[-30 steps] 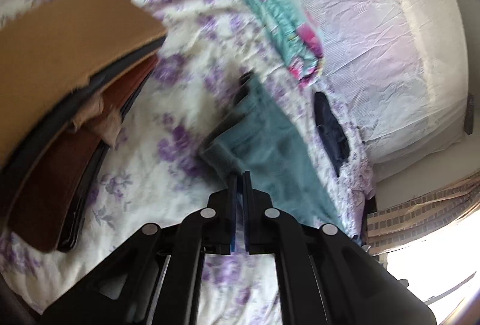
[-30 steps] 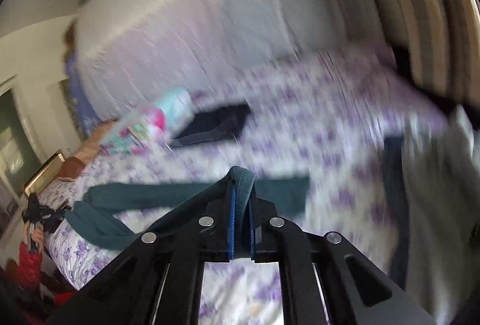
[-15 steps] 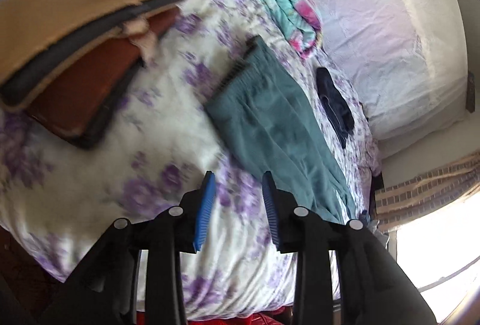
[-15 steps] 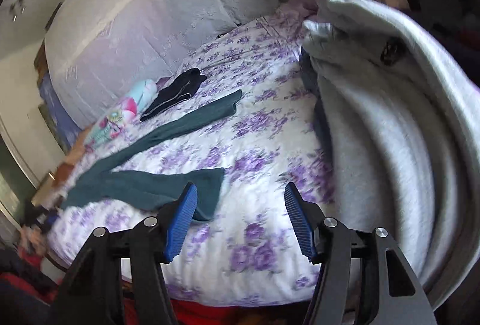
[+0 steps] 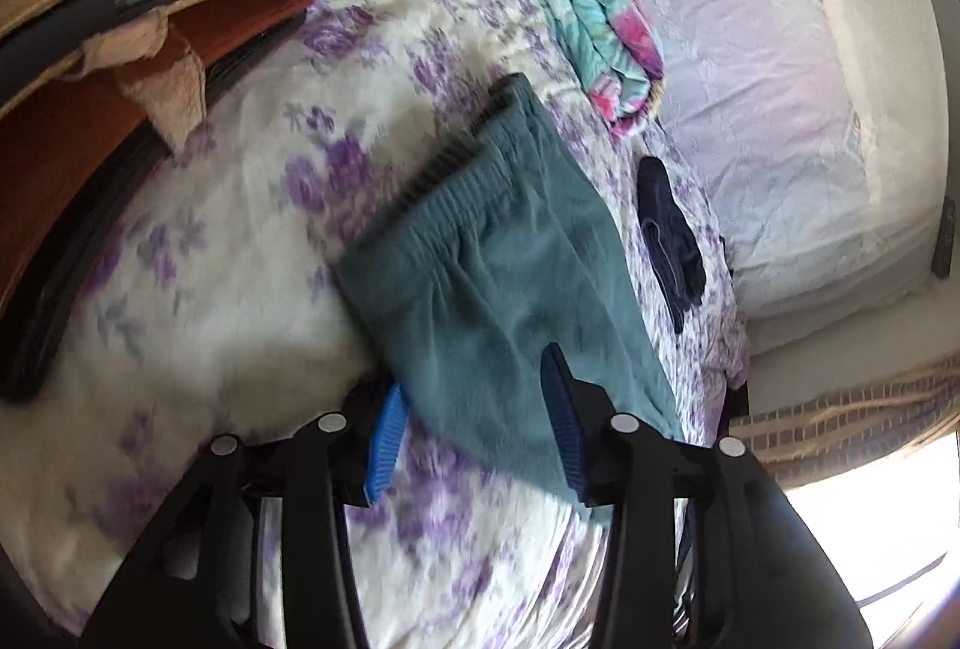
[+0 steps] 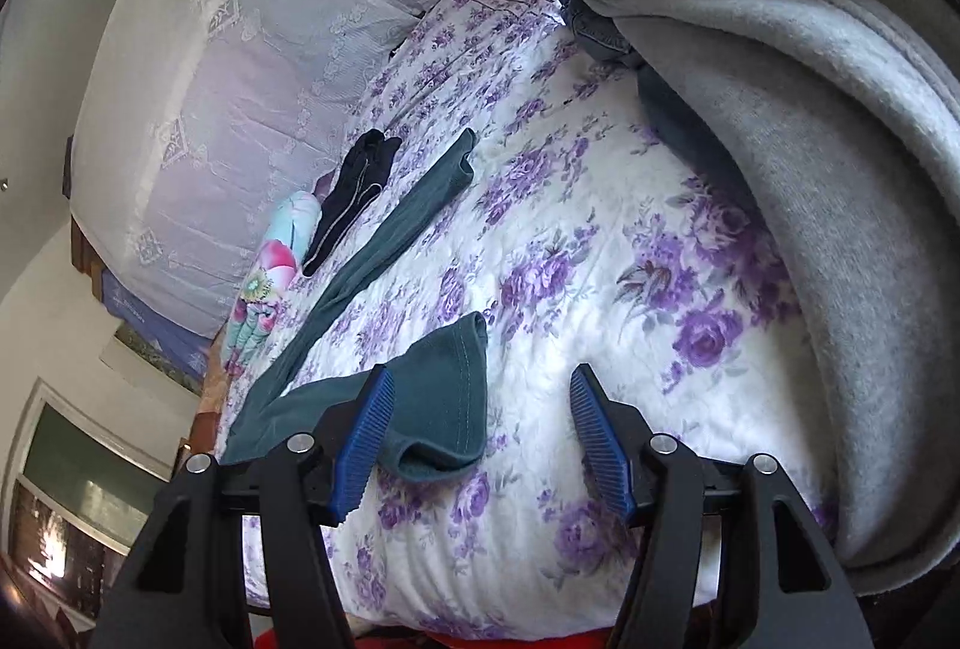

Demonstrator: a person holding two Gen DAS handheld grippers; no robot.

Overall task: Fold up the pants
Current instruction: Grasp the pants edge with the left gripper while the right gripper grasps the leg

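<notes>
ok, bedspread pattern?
White bedspread with purple flowers; clearest in the right wrist view.

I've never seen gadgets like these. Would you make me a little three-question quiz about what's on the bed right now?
1. True or false: the teal pants lie on the floral bedspread with their two legs spread apart.
2. Which lies between the pants and the folded pastel blanket? A) a dark folded garment B) a red towel C) a white pillow
3. Fill in: both the left gripper and the right gripper have their jaws ____, with pants fabric between the blue pads but not pinched.

Key: 1 true; 2 A, the dark folded garment; 3 open.
</notes>
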